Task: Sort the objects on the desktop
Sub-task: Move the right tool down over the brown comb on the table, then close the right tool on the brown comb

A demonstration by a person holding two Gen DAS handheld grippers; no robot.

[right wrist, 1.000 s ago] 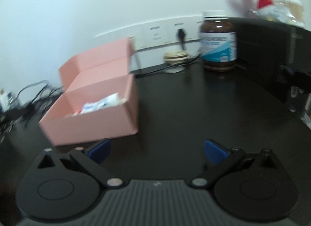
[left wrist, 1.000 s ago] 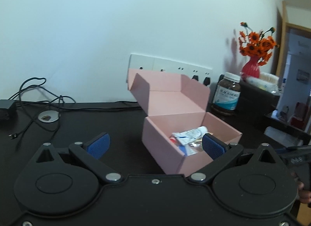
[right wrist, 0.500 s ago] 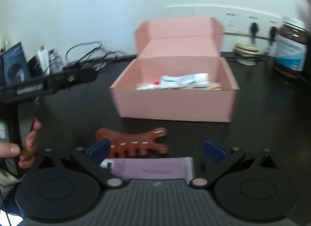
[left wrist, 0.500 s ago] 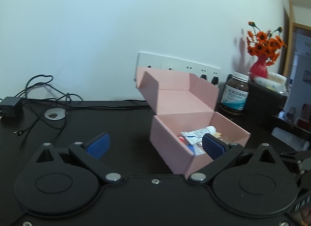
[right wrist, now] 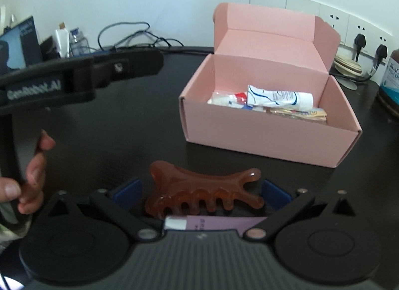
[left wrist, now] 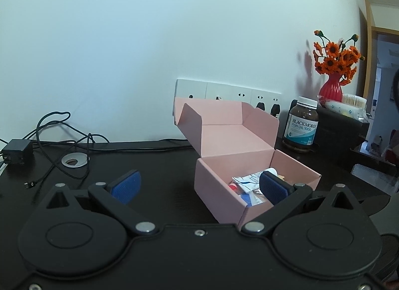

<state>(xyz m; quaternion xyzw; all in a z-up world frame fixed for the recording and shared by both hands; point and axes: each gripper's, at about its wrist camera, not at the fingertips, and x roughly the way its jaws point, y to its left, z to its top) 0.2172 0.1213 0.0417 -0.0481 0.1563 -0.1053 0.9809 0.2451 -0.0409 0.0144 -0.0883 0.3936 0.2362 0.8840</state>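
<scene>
Now both wide apart: right hand-held gripper (right wrist: 200,191) straddles brown comb (right wrist: 199,194); left hand-held gripper (left wrist: 199,185) empty before pink box (left wrist: 219,190).

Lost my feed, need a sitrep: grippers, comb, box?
Both hand-held grippers open, empty. Right one straddles brown comb on desk. Pink box open beyond, path clear.

An open pink box (right wrist: 261,127) holds tubes and packets; an amber comb (right wrist: 199,195) lies flat before it.

pink box (right wrist: 269,137), amber comb (right wrist: 202,194), black desk (right wrist: 119,145)
</scene>
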